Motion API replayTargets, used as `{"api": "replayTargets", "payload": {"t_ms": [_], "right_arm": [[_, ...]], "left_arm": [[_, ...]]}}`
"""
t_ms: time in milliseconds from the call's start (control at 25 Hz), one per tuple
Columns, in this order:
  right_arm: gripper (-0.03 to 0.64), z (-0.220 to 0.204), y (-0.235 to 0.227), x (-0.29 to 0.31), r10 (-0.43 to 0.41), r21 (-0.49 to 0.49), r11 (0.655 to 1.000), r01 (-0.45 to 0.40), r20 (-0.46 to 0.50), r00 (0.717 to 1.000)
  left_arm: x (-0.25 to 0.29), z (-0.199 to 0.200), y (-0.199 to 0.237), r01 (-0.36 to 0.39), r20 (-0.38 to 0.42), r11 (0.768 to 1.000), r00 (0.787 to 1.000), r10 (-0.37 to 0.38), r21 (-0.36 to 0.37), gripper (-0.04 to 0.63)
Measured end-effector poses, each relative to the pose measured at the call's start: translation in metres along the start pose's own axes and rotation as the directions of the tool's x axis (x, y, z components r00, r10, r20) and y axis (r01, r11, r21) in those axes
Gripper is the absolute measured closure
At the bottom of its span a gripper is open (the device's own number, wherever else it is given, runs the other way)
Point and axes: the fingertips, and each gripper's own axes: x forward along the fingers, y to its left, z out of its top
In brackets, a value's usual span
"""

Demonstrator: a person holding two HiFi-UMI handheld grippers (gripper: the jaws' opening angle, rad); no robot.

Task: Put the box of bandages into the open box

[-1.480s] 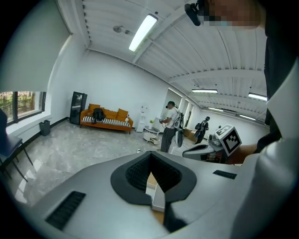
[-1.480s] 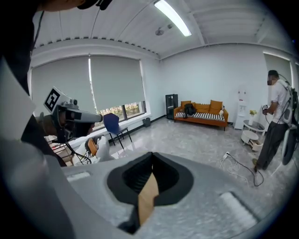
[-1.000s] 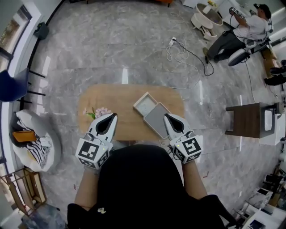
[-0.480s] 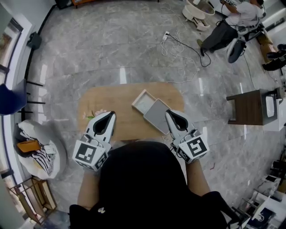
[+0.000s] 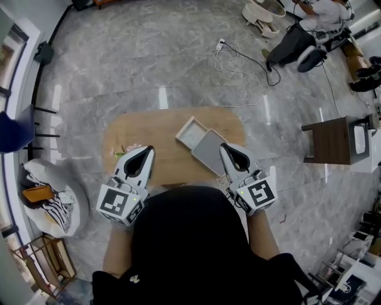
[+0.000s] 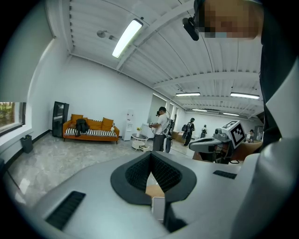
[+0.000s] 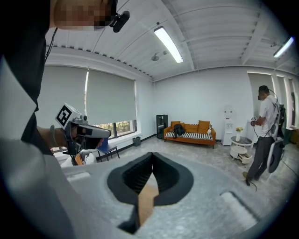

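On the round wooden table (image 5: pixel 161 128) lies an open white box (image 5: pixel 190 133), with its grey lid (image 5: pixel 208 152) flat beside it. A small pink-and-green item (image 5: pixel 131 148) rests at the table's left side, and I cannot tell what it is. My left gripper (image 5: pixel 148 149) hovers shut at the near edge, just right of that item. The right gripper (image 5: pixel 224 147) is shut too, with its tip at the lid's right edge. Both gripper views look out level into the room. The left gripper (image 6: pixel 151 158) and the right gripper (image 7: pixel 152 158) have their jaws touching with nothing between them.
A dark side table (image 5: pixel 333 150) stands to the right. A white cable (image 5: pixel 237 56) trails on the marble floor beyond the table. At the left, a round seat (image 5: pixel 46 193) holds clothes. A person (image 5: pixel 318 15) sits far off at the upper right.
The head view has shifted slightly. Both grippers stay shut in nearly the same place at the table's near edge.
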Motion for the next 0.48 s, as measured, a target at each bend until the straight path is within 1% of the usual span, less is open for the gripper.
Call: {"api": "replayTargets", "payload": {"t_ms": [320, 480], "right_arm": [[0.618, -0.0046, 0.0074, 0.0056, 0.002, 0.007, 1.000, -0.002, -0.016, 1.000], [0.620, -0.0049, 0.0061, 0.0054, -0.007, 0.001, 1.000, 0.007, -0.001, 1.000]], "left_arm": [[-0.0056, -0.0042, 0.0064, -0.007, 0.006, 1.000, 1.000, 0.007, -0.011, 0.584], [-0.0080, -0.0055, 0.0069, -0.011, 0.004, 1.000, 1.000, 0.011, -0.013, 0.584]]}}
